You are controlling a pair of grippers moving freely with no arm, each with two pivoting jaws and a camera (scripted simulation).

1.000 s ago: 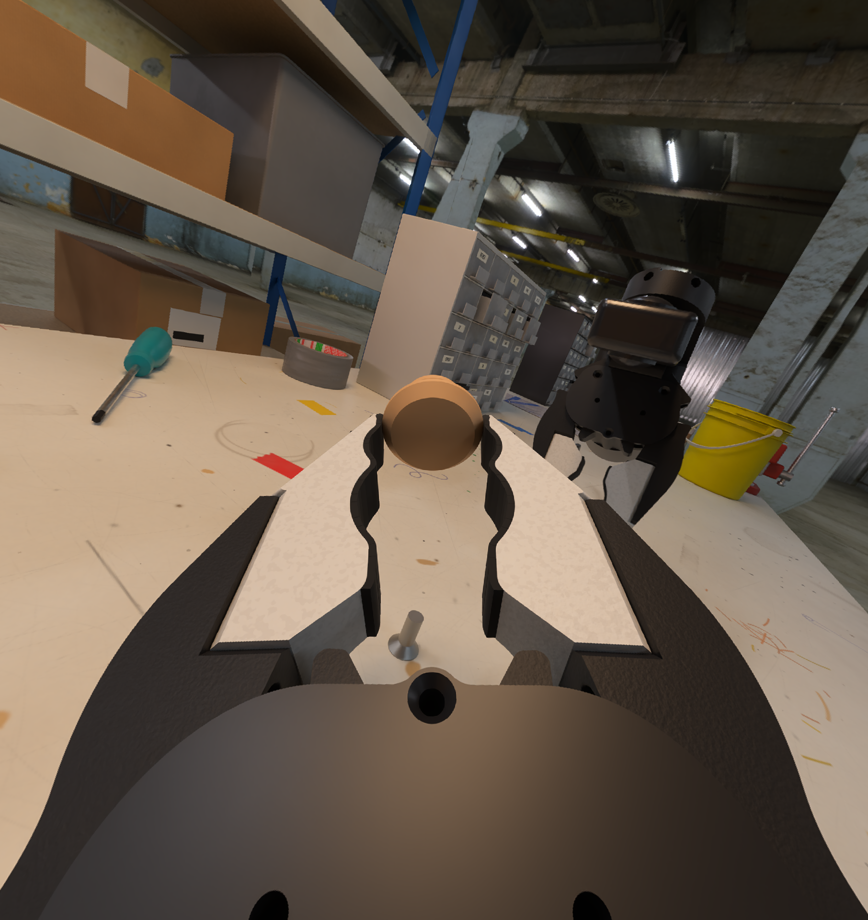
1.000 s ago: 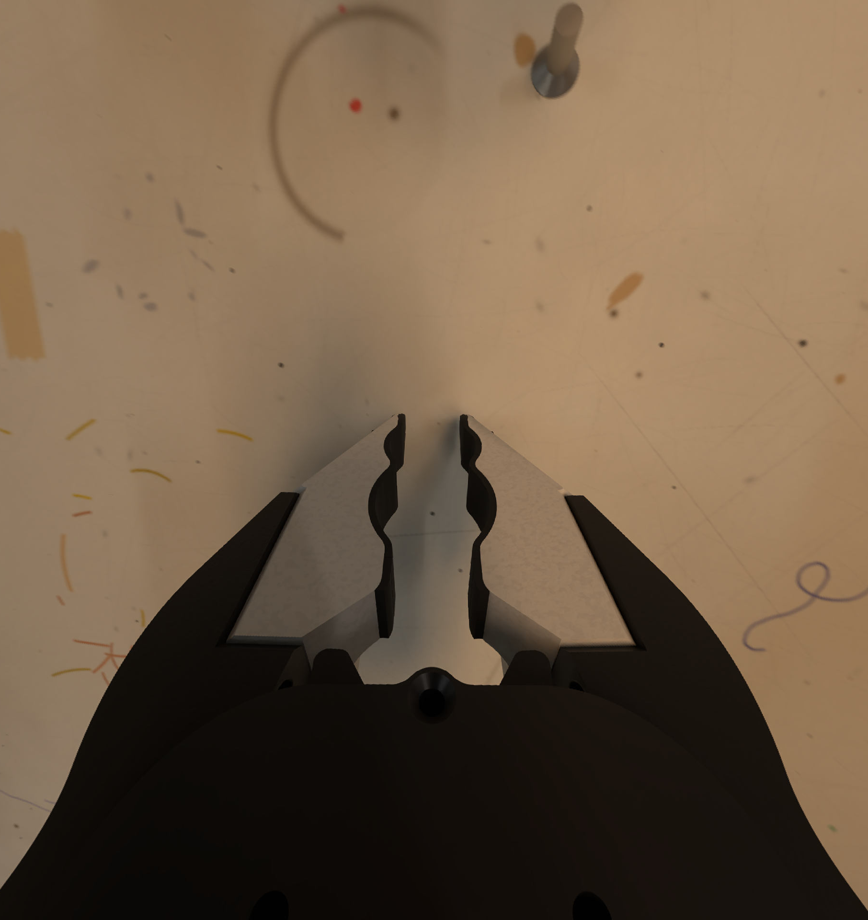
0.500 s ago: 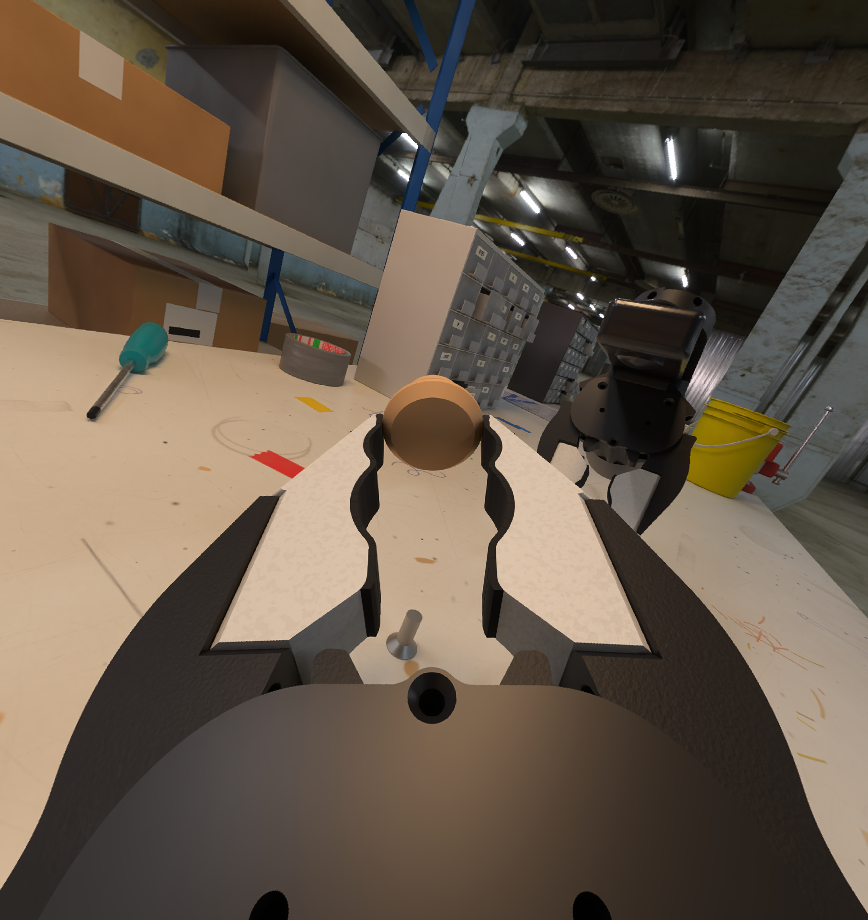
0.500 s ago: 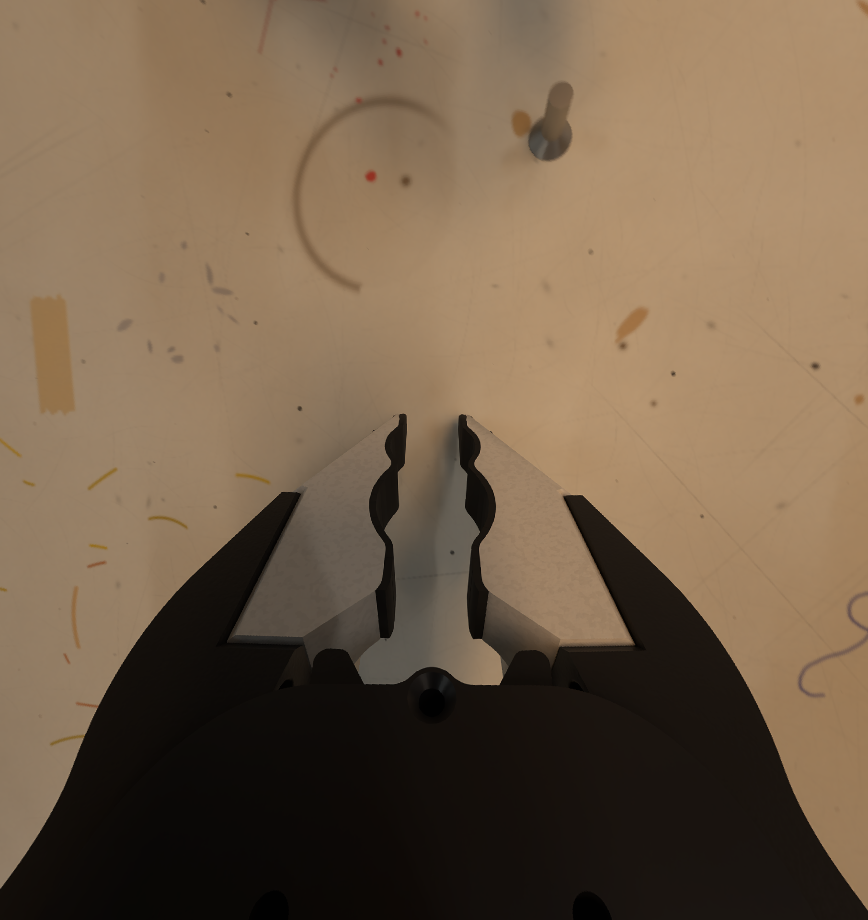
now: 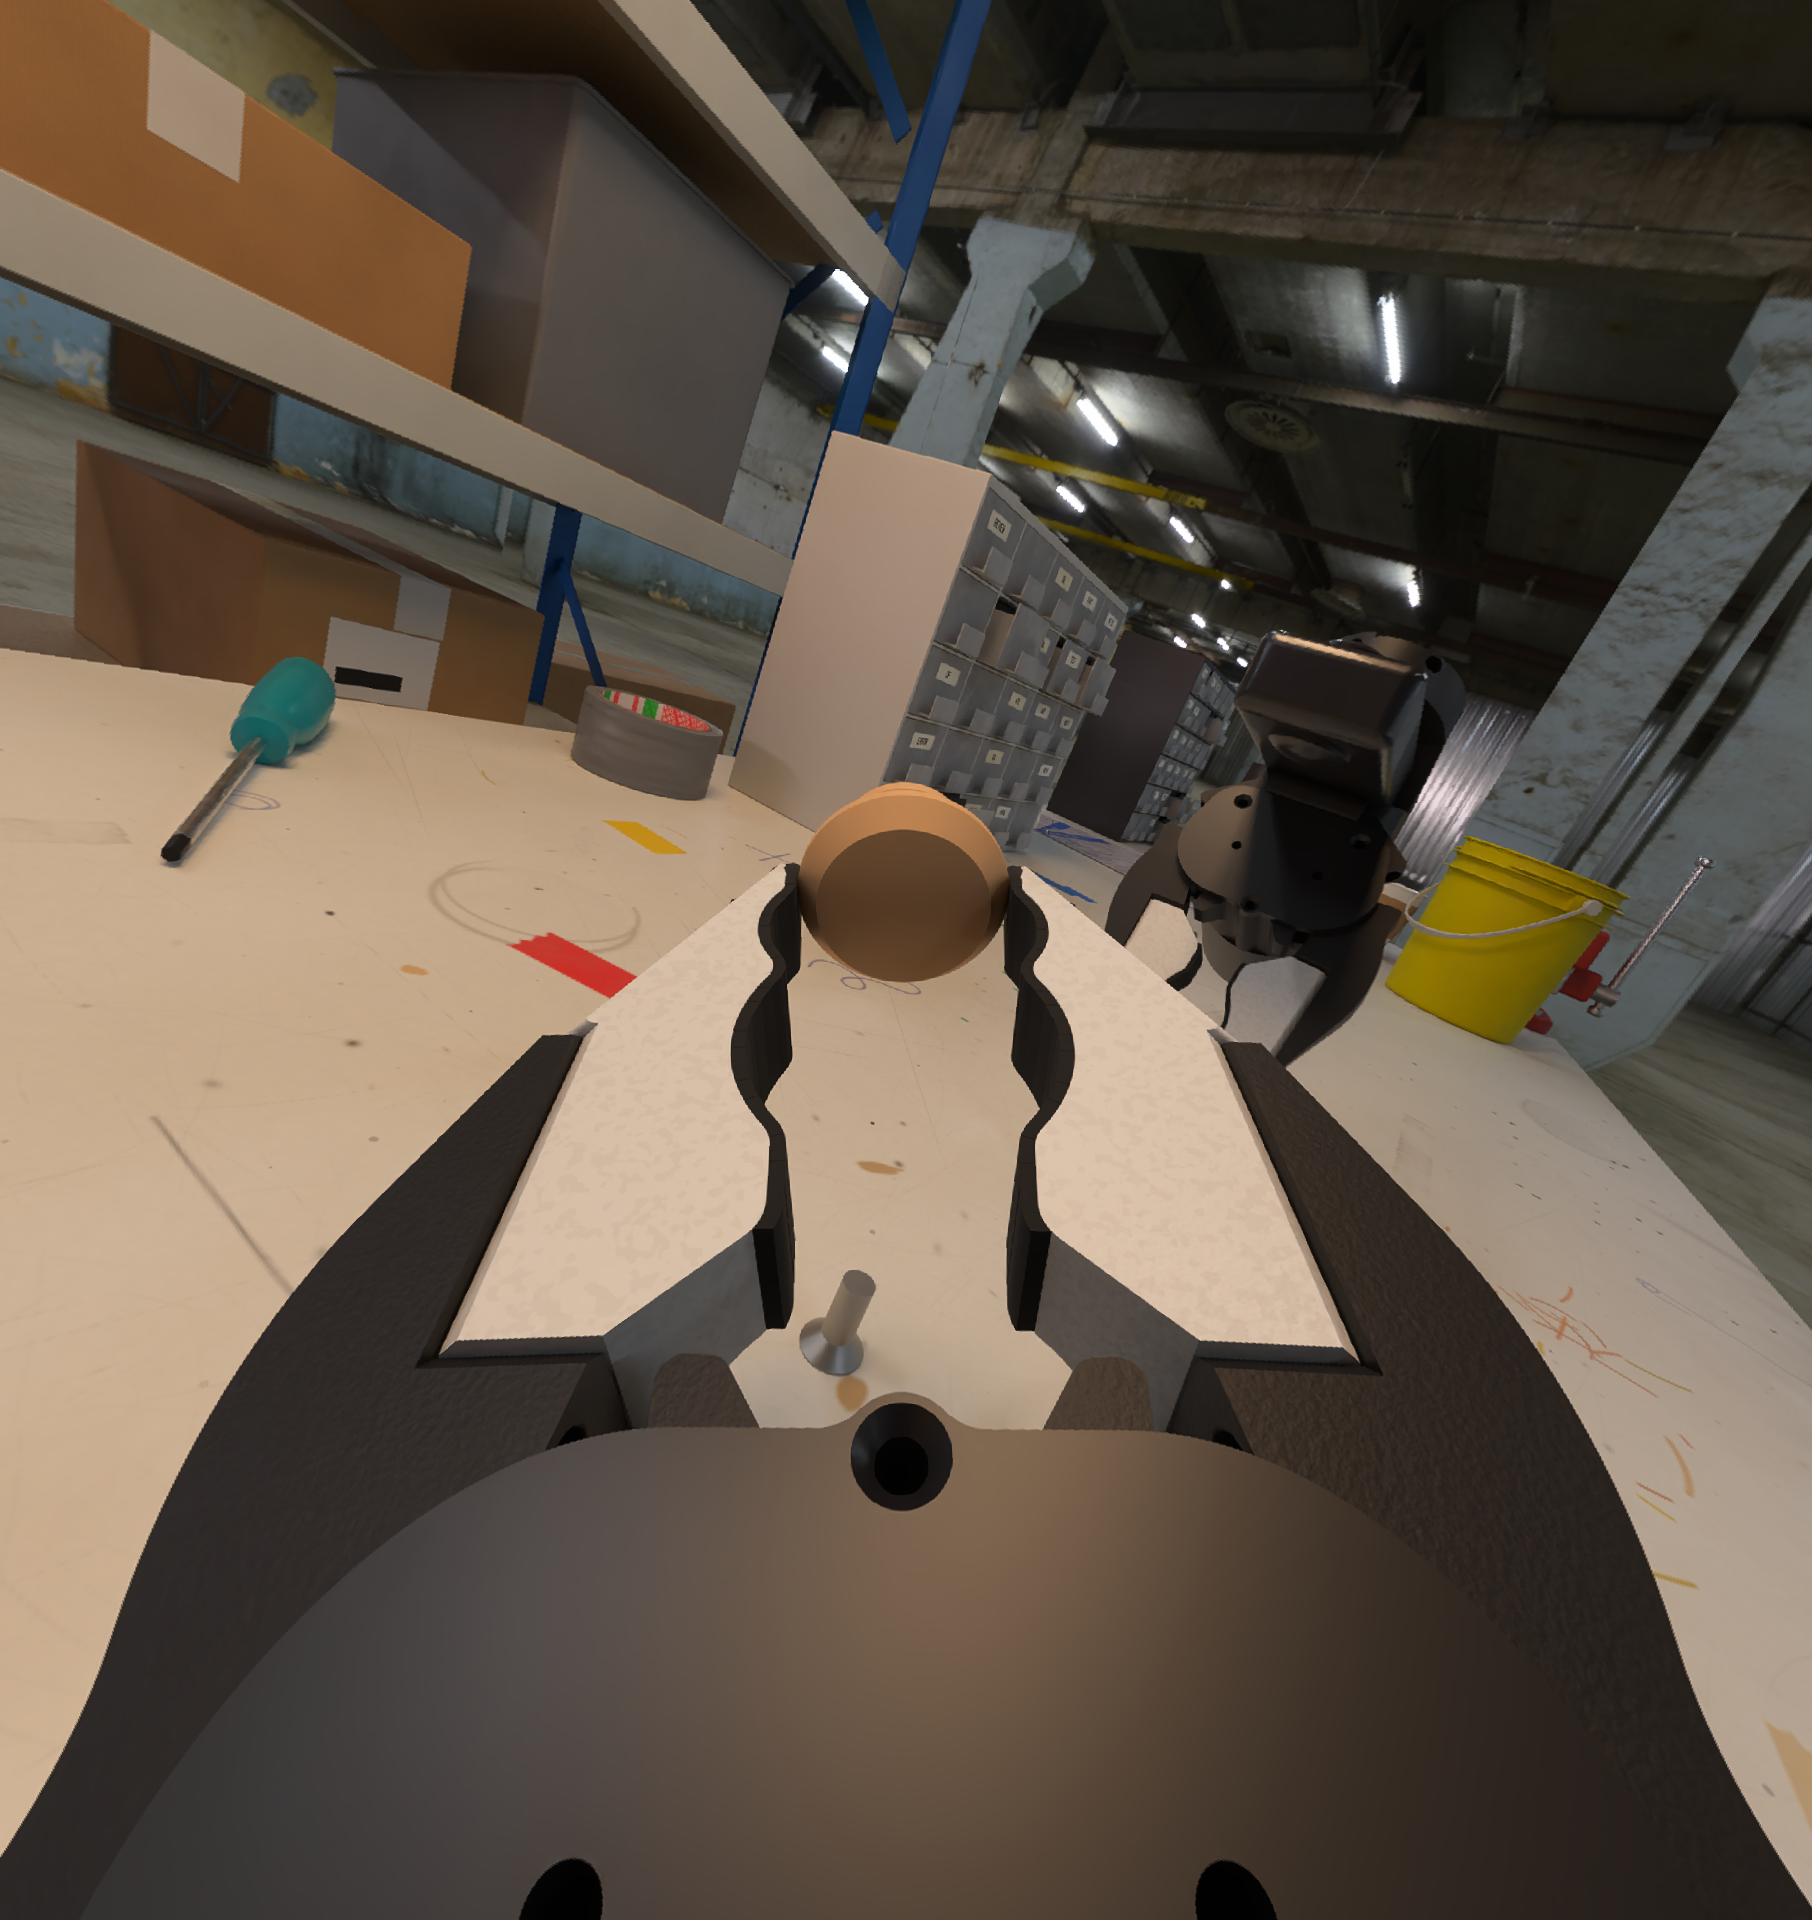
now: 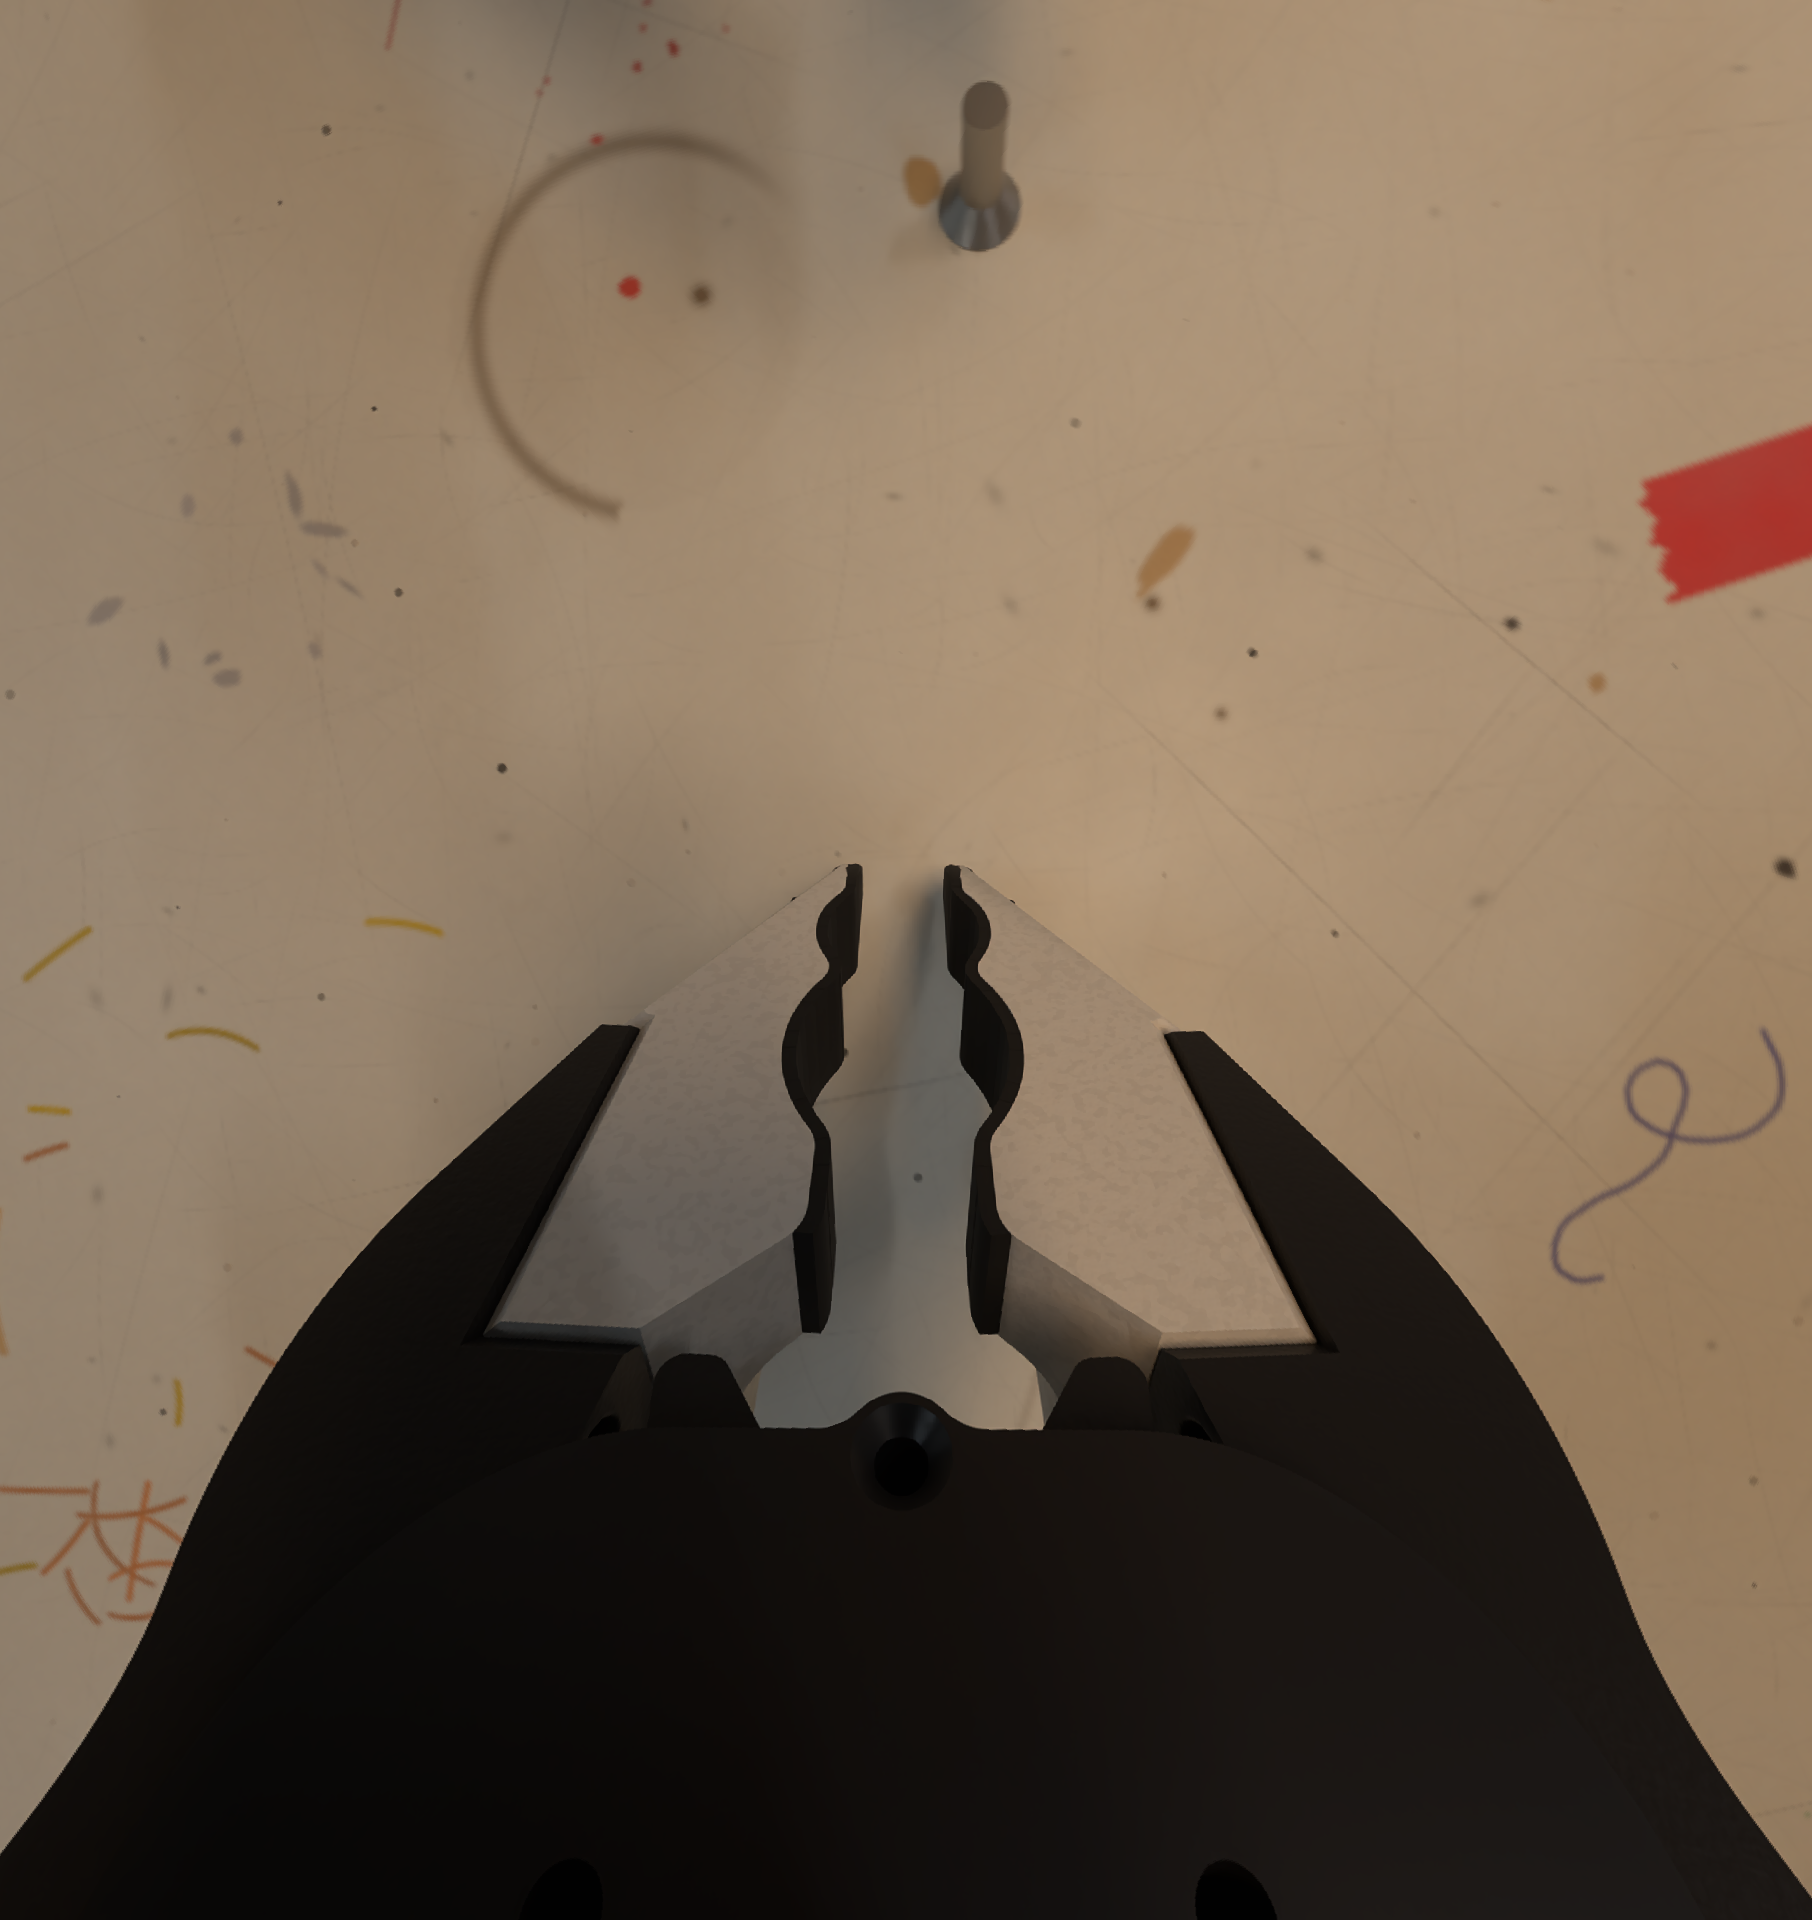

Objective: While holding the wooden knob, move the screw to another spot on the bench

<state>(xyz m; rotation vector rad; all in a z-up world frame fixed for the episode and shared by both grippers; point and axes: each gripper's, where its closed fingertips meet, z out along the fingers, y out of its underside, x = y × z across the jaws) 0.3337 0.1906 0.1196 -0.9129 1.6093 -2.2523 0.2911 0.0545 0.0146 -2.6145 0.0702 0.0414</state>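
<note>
My left gripper [image 5: 902,881] is shut on the round wooden knob [image 5: 902,904] and holds it at the fingertips, above the bench. The small metal screw [image 5: 837,1330] lies on the bench below, seen between the left fingers near their base. In the right wrist view the screw [image 6: 975,197] lies far ahead of my right gripper [image 6: 902,883], a little to the right. That gripper points straight down at the bench, empty, with only a narrow gap between its fingers. It also shows in the left wrist view [image 5: 1240,1023], hovering beyond the knob to the right.
A teal-handled screwdriver [image 5: 258,748] and a grey tape roll [image 5: 653,743] lie at the back left. A grey drawer cabinet [image 5: 1006,665] and cardboard boxes [image 5: 258,582] stand behind. A yellow bucket [image 5: 1494,935] sits at the right. A red tape strip [image 6: 1764,509] is stuck on the bench.
The right gripper has risen from the bench and shifted, so more of the surface and the red strip show. Its finger gap has narrowed slightly. The knob and the screw have not moved.
</note>
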